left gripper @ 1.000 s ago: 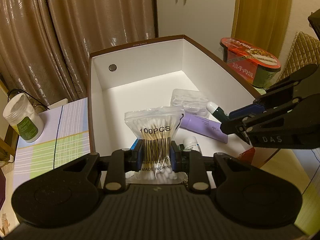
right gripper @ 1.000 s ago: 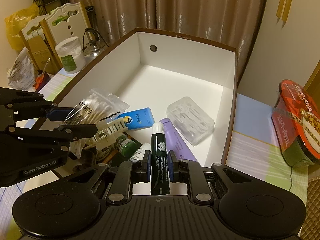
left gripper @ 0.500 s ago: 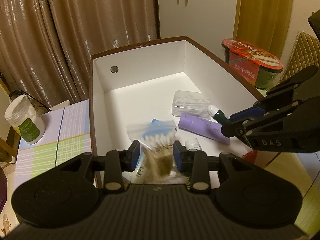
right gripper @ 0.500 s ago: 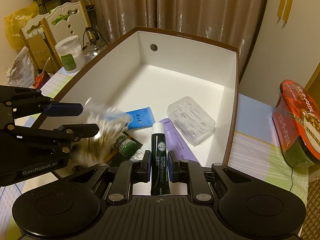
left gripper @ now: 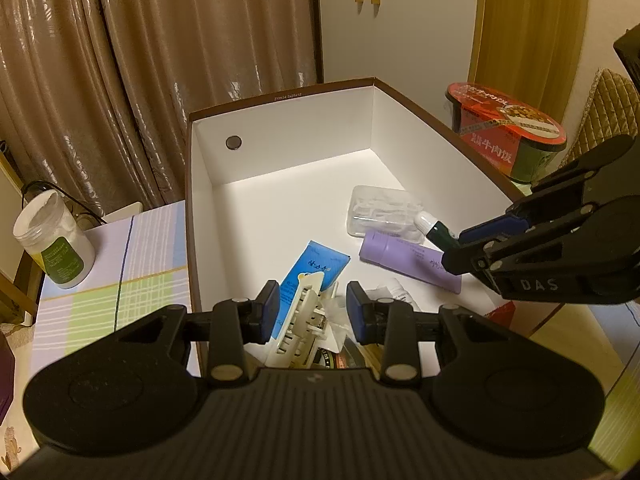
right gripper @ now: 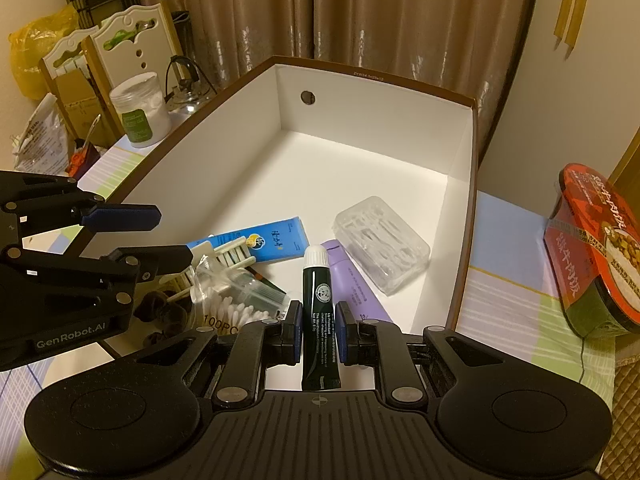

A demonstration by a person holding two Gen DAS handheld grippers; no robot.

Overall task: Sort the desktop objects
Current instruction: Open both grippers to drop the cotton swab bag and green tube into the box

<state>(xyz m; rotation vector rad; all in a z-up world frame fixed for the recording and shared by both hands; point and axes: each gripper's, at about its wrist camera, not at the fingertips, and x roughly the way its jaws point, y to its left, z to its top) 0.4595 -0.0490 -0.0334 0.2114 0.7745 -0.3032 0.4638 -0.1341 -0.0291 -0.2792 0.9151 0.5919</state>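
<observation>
Left gripper: fingers spread wide, holding nothing, blue pads apart over the near end of the white box. Directly between and below those fingers, a cream toothbrush pack lying loose among clutter, untouched by either pad. Just ahead of the fingertips, a blue tube flat on the box floor. Beyond that and toward the right finger's side, a purple tube, and past it a clear plastic case. Outside the box on the left finger's side, a white jar with green label on the striped tablecloth; well off to the right, a red-lidded instant noodle bowl. Right gripper: fingers narrowed and clamped on a dark green tube, white cap pointing forward past the fingertips, tube tail reaching back toward the gripper body, held above the box floor. Just beyond the cap and slightly to the right finger's side, the purple tube and the clear case. To the left finger's side, a bag of cotton swabs lying at the near end of the box beneath the open left fingers, beside the toothbrush pack and the blue tube. Brown curtains behind the far wall of the box.
</observation>
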